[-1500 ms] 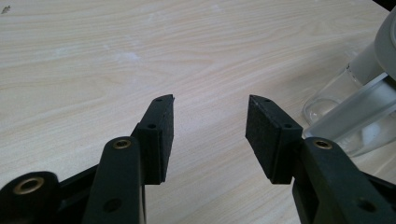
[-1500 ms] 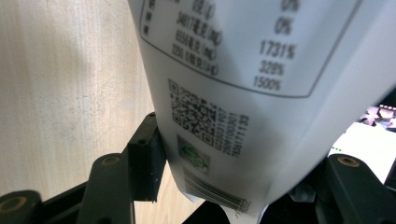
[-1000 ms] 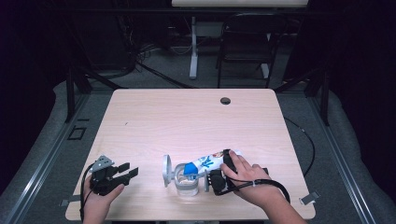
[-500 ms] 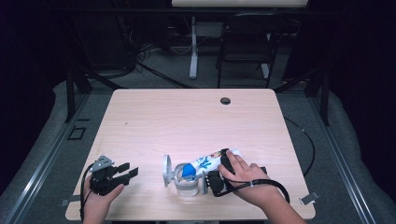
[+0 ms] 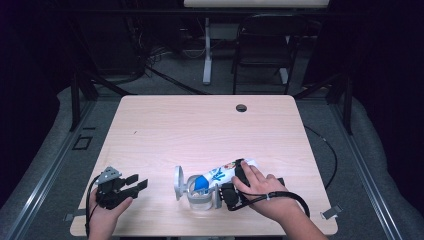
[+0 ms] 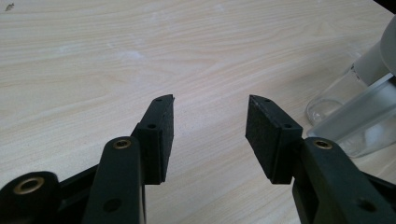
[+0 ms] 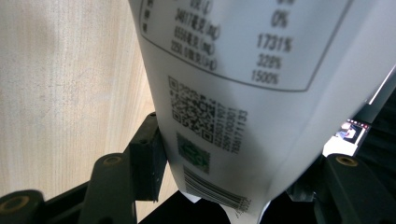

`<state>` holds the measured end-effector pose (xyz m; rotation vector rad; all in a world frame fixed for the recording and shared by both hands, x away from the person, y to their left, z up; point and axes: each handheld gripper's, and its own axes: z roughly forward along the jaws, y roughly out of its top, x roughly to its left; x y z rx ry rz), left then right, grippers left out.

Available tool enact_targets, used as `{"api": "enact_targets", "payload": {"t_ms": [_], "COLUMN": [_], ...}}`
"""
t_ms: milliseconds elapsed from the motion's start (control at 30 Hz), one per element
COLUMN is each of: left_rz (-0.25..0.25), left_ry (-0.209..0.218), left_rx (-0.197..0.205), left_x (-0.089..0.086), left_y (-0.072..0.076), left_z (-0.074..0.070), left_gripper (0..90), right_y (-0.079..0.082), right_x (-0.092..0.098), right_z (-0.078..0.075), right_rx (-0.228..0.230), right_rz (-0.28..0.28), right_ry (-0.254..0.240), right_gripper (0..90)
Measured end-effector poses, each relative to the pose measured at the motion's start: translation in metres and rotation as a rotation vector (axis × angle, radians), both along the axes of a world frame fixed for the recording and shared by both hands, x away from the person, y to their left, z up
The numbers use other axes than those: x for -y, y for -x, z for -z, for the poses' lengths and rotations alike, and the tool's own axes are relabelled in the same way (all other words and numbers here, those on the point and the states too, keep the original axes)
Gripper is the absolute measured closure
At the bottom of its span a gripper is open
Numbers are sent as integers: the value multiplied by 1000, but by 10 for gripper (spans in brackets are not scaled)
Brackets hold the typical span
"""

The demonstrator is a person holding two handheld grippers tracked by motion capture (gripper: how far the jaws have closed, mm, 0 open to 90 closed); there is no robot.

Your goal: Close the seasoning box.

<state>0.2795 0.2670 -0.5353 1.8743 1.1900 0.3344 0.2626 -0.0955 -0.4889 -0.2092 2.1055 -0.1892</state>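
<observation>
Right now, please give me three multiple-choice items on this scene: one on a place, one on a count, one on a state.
1. Where does the glass jar stand?
A. near the table's front edge
B. beside the round hole
C. on the floor

2. How many grippers are there?
A. one
B. two
C. three

3. What is between the right gripper's jaws?
A. nothing
B. a spoon
C. a white pouch

Answers:
1. A: it stands by the front edge of the table, between the hands.
2. B: the left gripper and the right one.
3. C: the pouch, with its printed codes, sits between the jaws.
</observation>
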Motion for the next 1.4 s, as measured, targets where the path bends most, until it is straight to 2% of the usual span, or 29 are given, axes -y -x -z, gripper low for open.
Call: {"api": "enact_targets", "payload": {"t_ms": [367, 733, 1400], "left_rz": [-4, -4, -6], "left_ry": [6, 7, 4], "left_rx": [4, 4, -1], "left_x": [0, 0, -1], "left_y": [0, 0, 0], "left_z": [0, 0, 0], "left_gripper": [522, 522, 522], "right_y": [1, -1, -1], "right_x": [-2, -2, -4], "right_z": [-2, -1, -3], "right_rx": [10, 7, 6], "right_rz": [-2, -10, -7], "right_ry": [28, 21, 41], "right_gripper": [424, 424, 424]}}
